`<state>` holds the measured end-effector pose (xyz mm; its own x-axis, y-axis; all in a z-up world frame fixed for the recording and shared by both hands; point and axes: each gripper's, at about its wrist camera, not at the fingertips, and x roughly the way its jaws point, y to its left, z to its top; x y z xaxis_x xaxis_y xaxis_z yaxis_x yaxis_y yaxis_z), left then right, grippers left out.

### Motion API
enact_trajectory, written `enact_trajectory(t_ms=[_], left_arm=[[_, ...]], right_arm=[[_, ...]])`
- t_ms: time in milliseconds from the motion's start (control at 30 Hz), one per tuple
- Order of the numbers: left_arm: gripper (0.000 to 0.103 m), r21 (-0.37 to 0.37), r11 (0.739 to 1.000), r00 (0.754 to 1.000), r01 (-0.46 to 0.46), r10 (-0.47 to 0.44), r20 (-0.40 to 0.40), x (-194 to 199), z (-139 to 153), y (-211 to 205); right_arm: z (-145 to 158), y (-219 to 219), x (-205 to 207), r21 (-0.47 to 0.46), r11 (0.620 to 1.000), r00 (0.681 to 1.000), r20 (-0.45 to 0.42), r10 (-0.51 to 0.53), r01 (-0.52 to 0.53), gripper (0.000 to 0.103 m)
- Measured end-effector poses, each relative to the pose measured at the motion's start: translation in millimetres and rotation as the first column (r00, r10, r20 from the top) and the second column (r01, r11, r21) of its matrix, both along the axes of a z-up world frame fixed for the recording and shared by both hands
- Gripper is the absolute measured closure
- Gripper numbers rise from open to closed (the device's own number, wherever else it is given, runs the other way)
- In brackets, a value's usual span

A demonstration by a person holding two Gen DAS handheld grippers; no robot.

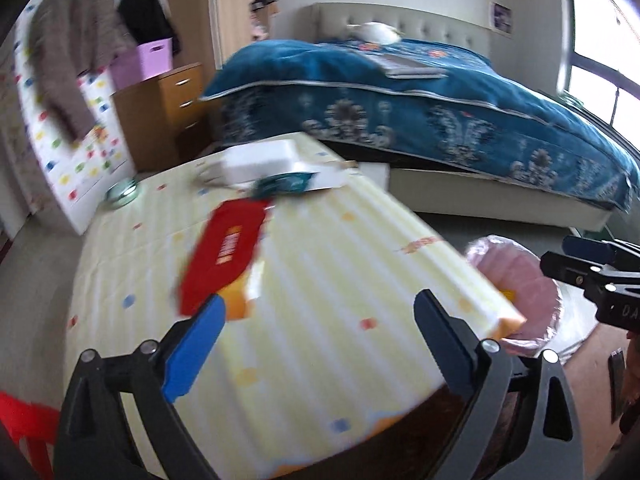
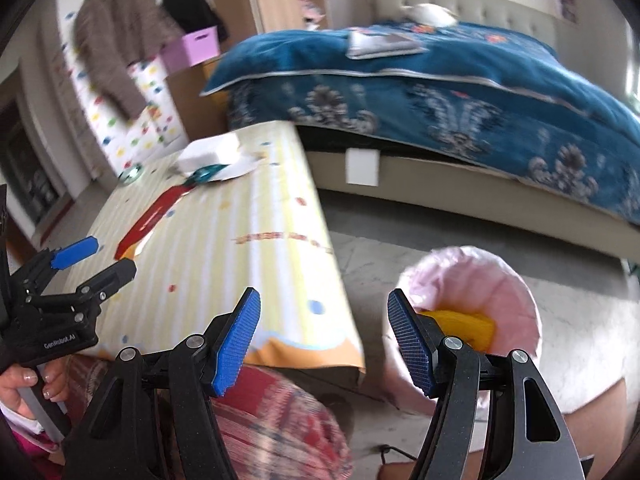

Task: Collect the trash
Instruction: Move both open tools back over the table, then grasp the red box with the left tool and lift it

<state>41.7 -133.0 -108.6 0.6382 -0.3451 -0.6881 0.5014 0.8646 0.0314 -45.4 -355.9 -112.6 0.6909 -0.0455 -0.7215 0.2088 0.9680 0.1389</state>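
A red flat wrapper lies on the yellow striped table, just ahead of my open, empty left gripper. Farther back lie a teal wrapper and a white foam box. A bin lined with a pink bag stands on the floor right of the table, with a yellow piece inside. My right gripper is open and empty, between the table's corner and the bin. The red wrapper and my left gripper also show in the right wrist view.
A round glass dish sits at the table's far left. A bed with a blue quilt fills the back. A wooden drawer chest and a white spotted cabinet stand at the left. A red stool is at lower left.
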Motion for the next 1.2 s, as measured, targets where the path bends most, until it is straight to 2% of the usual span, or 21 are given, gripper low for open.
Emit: enact_trajectory(t_ms=[200,367,600,833,1100,1133,1200], left_arm=[[0.007,-0.004,0.992,0.992,-0.122,0.122,-0.016,24,-2,45],[0.007,0.012,0.986,0.985,-0.165,0.165,-0.051,49,-7,62],[0.007,0.033,0.989,0.983,-0.146,0.149,-0.107,80,-25,52],[0.007,0.054,0.993,0.978,-0.107,0.115,-0.173,112,-48,30],[0.010,0.101,0.991,0.978,-0.094,0.110,-0.175,123,-58,14],[0.011,0.101,0.990,0.978,-0.095,0.112,-0.174,123,-58,14],[0.021,0.105,0.990,0.979,-0.090,0.107,-0.175,121,-56,13]], right_arm=[[1,36,34,-0.037,0.995,0.996,0.007,0.088,-0.087,0.036],[-2,53,61,-0.042,0.991,0.992,0.003,0.127,-0.127,0.036],[-7,66,100,-0.030,0.986,0.987,-0.010,0.161,-0.161,0.036],[-17,64,117,-0.011,0.985,0.985,-0.019,0.171,-0.171,0.037],[-24,54,123,-0.006,0.988,0.987,-0.037,0.155,-0.155,0.037],[-25,51,122,-0.005,0.988,0.987,-0.037,0.155,-0.155,0.037],[-24,51,122,-0.001,0.988,0.987,-0.036,0.156,-0.156,0.037]])
